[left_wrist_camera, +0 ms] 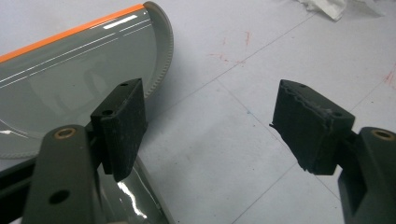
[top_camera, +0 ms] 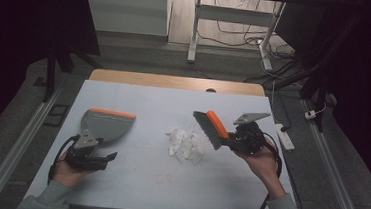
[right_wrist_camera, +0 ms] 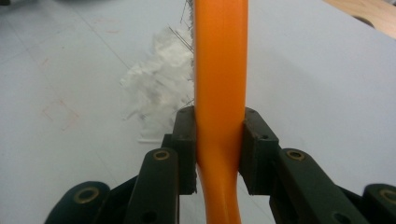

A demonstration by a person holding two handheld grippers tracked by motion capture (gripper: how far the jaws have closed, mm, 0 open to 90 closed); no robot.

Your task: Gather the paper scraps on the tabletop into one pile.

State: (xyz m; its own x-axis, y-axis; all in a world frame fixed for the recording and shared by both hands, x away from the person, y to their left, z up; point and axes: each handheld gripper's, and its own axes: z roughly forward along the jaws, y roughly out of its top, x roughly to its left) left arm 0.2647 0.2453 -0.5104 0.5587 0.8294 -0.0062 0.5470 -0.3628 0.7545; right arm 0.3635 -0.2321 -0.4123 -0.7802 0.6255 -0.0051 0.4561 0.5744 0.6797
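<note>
Right gripper view shows my right gripper clamped on the orange handle of the brush, jaws pressed to both sides of it, with the heap of torn white paper scraps lying on the table just beyond and left of the handle. From the high view the brush is raised and tilted, its dark bristles hanging over the right edge of the scraps.

My left gripper has its jaws standing wide apart, holding nothing, just beside the dustpan. That pan is grey with an orange front strip and lies flat on the pale blue table, well left of the heap.

I judge that sweeping is about to start. Next I should take the pan's handle with my left gripper, bring its lip against the heap, then draw the bristles through the scraps toward it.
</note>
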